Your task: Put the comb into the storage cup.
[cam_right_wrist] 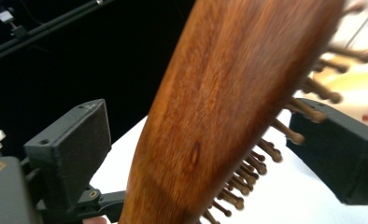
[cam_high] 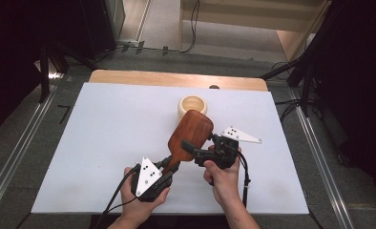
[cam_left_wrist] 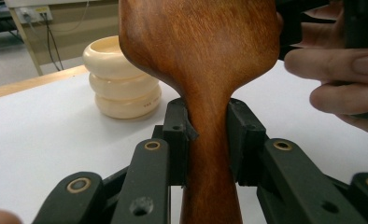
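Hairbrush [cam_high: 191, 133] in left claw [cam_high: 172, 168] over white tabletop [cam_high: 105, 143].

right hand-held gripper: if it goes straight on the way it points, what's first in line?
Likely the wooden hairbrush: its paddle already stands between the open jaws of the right hand-held gripper, pads clear of it. Depth to the jaw base is unclear.

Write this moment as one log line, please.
left gripper: shut on brown wooden paddle hairbrush handle | right gripper: open around head | cream ringed holder: behind

Wooden paddle hairbrush [cam_high: 190, 133]: reddish-brown, smooth back upward, wooden pins beneath, raised off the table, handle toward the person.
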Demonstrator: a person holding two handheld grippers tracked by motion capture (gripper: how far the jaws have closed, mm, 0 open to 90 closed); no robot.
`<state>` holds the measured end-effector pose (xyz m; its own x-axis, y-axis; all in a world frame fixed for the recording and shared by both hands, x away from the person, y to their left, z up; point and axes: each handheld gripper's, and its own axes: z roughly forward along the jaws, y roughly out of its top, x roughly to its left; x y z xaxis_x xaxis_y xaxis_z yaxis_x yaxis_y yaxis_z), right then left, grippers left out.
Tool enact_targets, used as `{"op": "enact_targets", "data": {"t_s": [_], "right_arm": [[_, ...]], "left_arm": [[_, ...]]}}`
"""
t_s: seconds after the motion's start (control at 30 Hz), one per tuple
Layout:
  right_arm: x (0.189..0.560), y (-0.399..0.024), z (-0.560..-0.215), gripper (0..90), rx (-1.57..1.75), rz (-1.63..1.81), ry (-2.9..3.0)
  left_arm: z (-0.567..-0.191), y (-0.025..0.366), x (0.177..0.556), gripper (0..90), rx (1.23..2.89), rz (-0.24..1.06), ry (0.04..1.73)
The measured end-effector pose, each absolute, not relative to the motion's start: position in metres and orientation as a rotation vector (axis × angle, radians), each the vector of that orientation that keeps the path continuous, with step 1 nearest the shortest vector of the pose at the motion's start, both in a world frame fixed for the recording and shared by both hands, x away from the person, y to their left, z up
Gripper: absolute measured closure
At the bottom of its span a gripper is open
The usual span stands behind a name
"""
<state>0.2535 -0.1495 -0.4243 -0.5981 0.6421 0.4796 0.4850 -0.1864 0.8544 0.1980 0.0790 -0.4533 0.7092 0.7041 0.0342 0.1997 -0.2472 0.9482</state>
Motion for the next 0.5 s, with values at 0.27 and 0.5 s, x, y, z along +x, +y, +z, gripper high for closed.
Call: {"op": "enact_targets", "data": {"t_s": [0.27, 0.5], "right_arm": [[0.2555, -0.1474, -0.4273, 24.1, 1.423, 1.894, 1.903], [0.2569, -0.1506, -0.4294, 34.0, 1.468, 1.963, 1.913]], "left_arm": [[-0.4574, 0.0769, 0.1961, 72.8, 1.799, 0.563, 0.702], [-0.4594, 0.0768, 0.1969, 72.8, 1.805, 0.559, 0.696]]}}
